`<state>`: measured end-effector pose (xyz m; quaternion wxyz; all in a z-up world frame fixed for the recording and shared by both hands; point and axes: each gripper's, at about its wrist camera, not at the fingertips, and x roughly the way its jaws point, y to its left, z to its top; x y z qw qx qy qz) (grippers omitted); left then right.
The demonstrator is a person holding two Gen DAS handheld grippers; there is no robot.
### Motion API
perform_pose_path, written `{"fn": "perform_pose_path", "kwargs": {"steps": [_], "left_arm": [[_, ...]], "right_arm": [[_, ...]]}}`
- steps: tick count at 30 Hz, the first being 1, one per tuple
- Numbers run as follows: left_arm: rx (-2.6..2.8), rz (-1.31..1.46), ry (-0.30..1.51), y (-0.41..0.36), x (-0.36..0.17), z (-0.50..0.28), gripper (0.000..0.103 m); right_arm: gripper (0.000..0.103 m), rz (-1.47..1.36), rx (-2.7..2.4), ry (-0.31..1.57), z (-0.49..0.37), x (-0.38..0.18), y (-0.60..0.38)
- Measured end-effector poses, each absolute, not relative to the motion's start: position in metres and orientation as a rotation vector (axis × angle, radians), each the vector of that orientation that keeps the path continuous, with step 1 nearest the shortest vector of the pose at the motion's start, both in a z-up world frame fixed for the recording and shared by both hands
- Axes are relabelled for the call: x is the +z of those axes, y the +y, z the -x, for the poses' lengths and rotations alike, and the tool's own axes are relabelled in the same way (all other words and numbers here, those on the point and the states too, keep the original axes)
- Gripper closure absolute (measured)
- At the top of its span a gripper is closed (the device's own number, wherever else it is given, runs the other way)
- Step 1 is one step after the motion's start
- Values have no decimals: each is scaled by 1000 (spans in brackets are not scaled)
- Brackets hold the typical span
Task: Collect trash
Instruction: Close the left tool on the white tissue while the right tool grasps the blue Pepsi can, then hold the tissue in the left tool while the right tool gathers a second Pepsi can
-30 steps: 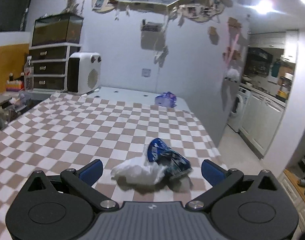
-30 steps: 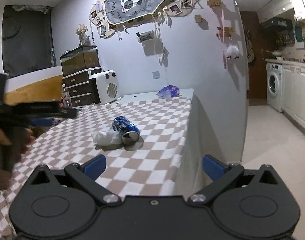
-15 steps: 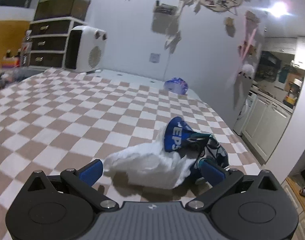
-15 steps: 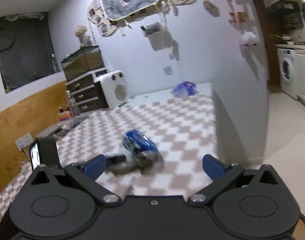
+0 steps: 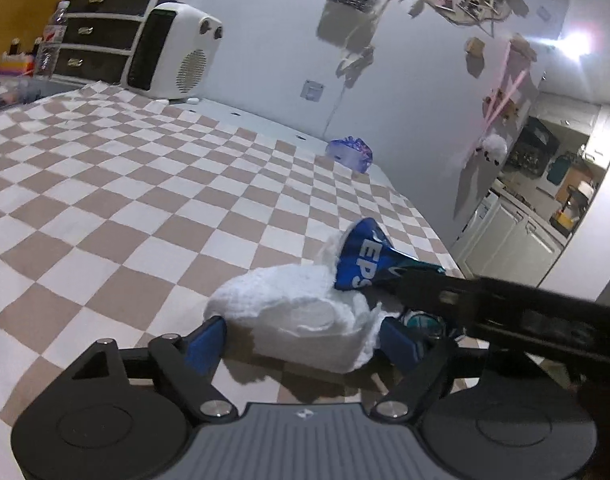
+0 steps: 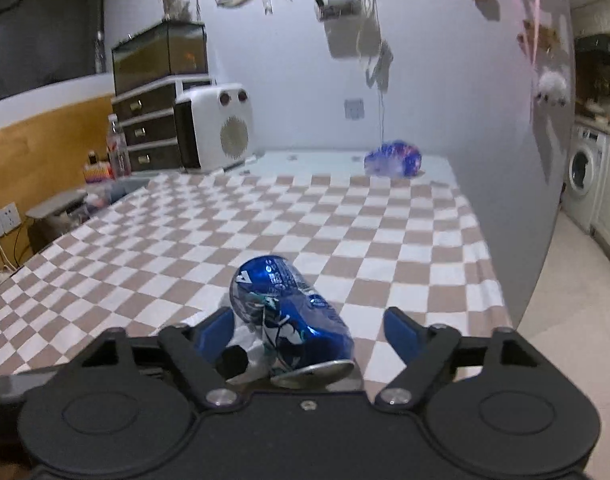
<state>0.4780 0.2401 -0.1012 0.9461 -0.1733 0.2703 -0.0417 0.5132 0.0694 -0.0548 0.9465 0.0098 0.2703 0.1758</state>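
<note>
A crumpled white tissue (image 5: 301, 312) lies on the checkered tablecloth (image 5: 125, 184) next to a crushed blue Pepsi can (image 5: 365, 260). My left gripper (image 5: 303, 338) is open with its fingers on either side of the tissue. My right gripper (image 6: 309, 330) is open with the can (image 6: 289, 312) lying between its fingers; a bit of the tissue (image 6: 251, 360) shows under the can. The right gripper's black body reaches in from the right in the left wrist view (image 5: 505, 308).
A crumpled blue-purple wrapper (image 5: 351, 152) lies at the table's far end, also in the right wrist view (image 6: 393, 160). A white heater (image 5: 173, 52) and dark drawers (image 5: 93, 36) stand at the back left. The table's right edge (image 6: 489, 264) drops to the floor.
Both grippers have moved forward and down onto the trash. The tissue now sits between the left fingers and the can between the right fingers. The right gripper has entered the left wrist view.
</note>
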Motion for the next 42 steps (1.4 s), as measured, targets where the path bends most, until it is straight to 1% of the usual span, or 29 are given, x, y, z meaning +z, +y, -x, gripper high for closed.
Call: {"fn": "perform_pose_path", "kwargs": {"steps": [1,2,3,4,5,6,7,9,10,12,14,17,23,26,29,33,36,38,39,40,42], "left_arm": [[-90,345,552,239,-101,-478,30],[-89,343,554,238,-101,-478,36],[-88,346,556,239,-102,-478,42],[-85,350,557,239,-102,-478,46],[-79,353,557,240,-102,-478,52],[-73,353,557,241,-102,-477,57],[-65,350,553,241,-101,-476,59],[-51,329,539,239,-98,-472,70],[-47,320,534,239,-97,-470,73],[-45,319,529,238,-95,-467,85],[-49,340,527,240,-94,-462,88],[-47,374,514,244,-91,-454,90],[-59,392,501,241,-86,-437,92],[-89,364,518,230,-82,-431,92],[-150,302,548,211,-81,-426,92],[-222,225,564,187,-85,-423,92],[-252,198,572,178,-90,-421,92],[-265,196,580,175,-93,-423,92],[-272,197,586,173,-96,-424,92],[-281,197,592,172,-98,-425,92],[-294,196,604,169,-102,-427,92]], "right_arm": [[29,-13,360,565,-518,-56,73],[33,4,359,574,-521,-57,76],[42,32,351,584,-524,-59,80],[50,59,335,592,-525,-61,83],[50,63,328,585,-524,-61,83],[53,59,324,580,-522,-61,82],[66,60,323,570,-518,-59,80],[70,53,317,568,-511,-53,72],[71,40,330,575,-506,-51,66],[72,29,350,580,-494,-45,53],[73,8,368,585,-479,-40,38],[73,-57,401,620,-457,-35,13],[74,-269,560,781,-413,-37,-31],[75,-282,589,820,-403,-43,-38],[75,-247,557,796,-404,-45,-40],[70,-152,471,747,-410,-47,-41],[67,-145,464,733,-413,-51,-44],[53,-153,467,716,-412,-51,-45],[36,-155,458,700,-409,-50,-46],[24,-153,450,682,-406,-49,-47],[20,-132,449,653,-401,-47,-46]]}}
